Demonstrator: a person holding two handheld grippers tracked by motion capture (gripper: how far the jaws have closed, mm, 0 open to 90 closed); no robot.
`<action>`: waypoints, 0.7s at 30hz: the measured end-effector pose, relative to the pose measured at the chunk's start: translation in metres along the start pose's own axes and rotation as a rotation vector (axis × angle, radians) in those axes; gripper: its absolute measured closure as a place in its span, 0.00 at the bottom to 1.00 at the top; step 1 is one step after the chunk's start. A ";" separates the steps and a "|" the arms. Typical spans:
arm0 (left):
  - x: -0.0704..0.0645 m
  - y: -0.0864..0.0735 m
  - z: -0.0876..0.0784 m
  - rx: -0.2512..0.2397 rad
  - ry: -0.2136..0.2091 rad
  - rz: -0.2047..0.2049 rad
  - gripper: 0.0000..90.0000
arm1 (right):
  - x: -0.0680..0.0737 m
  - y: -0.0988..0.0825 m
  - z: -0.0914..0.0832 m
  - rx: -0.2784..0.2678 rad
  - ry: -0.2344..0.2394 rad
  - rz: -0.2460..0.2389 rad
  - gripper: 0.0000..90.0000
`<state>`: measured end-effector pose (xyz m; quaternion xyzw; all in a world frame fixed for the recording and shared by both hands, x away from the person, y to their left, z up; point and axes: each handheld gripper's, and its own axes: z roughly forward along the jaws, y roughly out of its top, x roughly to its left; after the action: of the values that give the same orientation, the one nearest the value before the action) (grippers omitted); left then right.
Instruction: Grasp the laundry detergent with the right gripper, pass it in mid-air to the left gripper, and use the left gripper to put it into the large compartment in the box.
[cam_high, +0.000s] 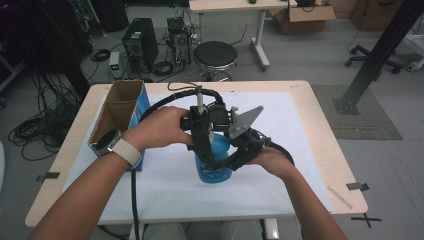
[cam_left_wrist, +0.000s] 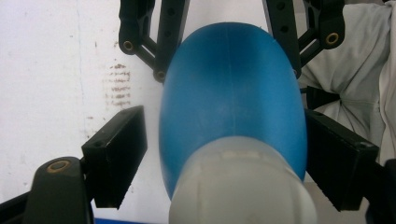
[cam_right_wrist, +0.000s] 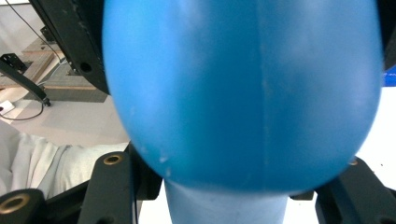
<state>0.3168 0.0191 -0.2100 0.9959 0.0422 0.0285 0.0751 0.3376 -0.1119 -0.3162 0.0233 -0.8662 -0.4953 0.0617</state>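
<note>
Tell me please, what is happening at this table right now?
A person works on a blue bottle standing on the white mat, with a gripper in each hand. The right gripper clamps the bottle's body. The left gripper comes from above around the white cap; one pad seems to touch, the other is still apart. An open cardboard box stands to the left.

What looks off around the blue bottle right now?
Nothing spilled or damaged. The blue bottle stands upright on the white mat. Only oddity: brownish smudges on the mat beside it, in the left gripper view.
</note>
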 end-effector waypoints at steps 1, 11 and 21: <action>0.000 0.000 0.000 -0.001 0.001 0.000 0.24 | 0.000 0.000 0.000 -0.001 0.000 0.000 0.49; 0.000 0.000 -0.001 -0.006 0.004 -0.002 0.29 | 0.000 0.000 0.000 -0.002 0.000 0.001 0.49; 0.000 0.000 -0.001 -0.010 0.004 -0.001 0.34 | 0.001 0.000 0.001 0.001 -0.002 -0.007 0.49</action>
<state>0.3162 0.0197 -0.2088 0.9954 0.0429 0.0306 0.0801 0.3369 -0.1111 -0.3169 0.0259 -0.8665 -0.4950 0.0590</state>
